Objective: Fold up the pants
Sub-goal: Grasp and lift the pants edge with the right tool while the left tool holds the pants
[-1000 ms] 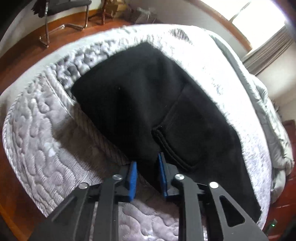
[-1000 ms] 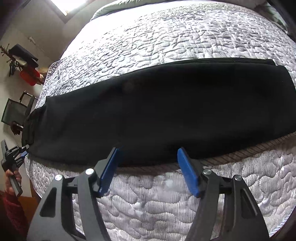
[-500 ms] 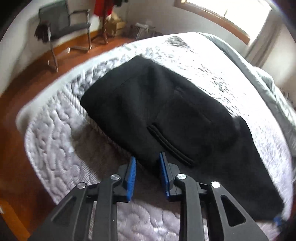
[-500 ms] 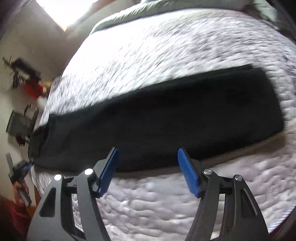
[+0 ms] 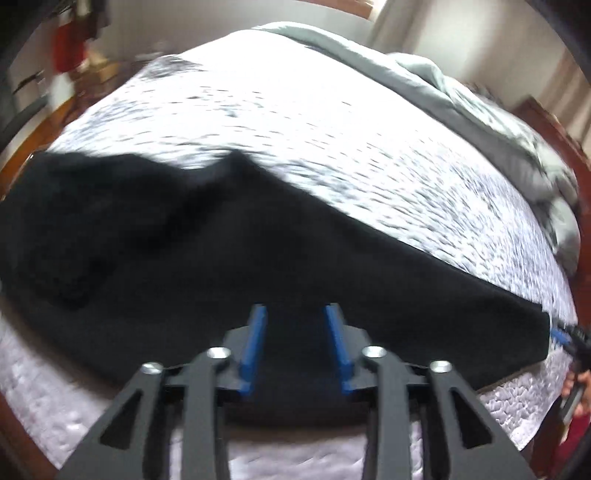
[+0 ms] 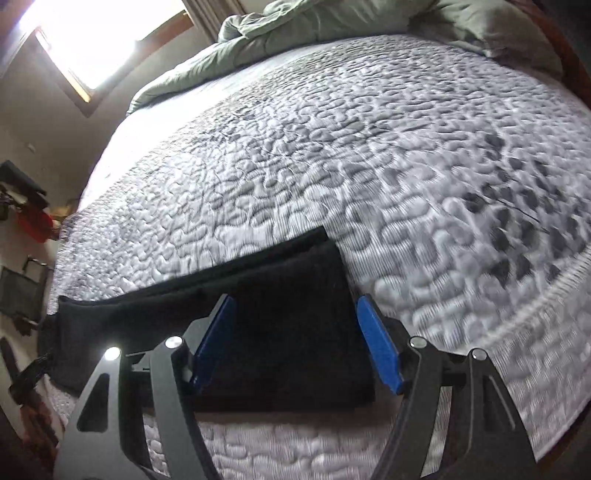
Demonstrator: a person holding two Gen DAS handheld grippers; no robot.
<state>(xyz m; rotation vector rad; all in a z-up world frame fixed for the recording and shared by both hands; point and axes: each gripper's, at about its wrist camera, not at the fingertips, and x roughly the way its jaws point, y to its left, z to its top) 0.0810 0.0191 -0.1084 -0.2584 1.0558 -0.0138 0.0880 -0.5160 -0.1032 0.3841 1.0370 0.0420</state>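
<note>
Pants (image 5: pixel 258 258) black, flat on quilted mattress (image 6: pixel 369 147); no readable writing.

This is a bedroom in a home, shown by a wide bed (image 6: pixel 369 155) with a quilted grey-white cover, a rumpled grey-green duvet (image 6: pixel 295 26) at its far end, a wood-framed window (image 6: pixel 92 40) with a curtain, and a wooden floor (image 5: pixel 62 110).

Beyond the black pants (image 6: pixel 266 317), which are laid along the near edge, the quilted bed (image 6: pixel 369 147) is left open for passage. The far side is blocked by a bunched grey-green duvet (image 6: pixel 295 26), well apart from the pants.
</note>
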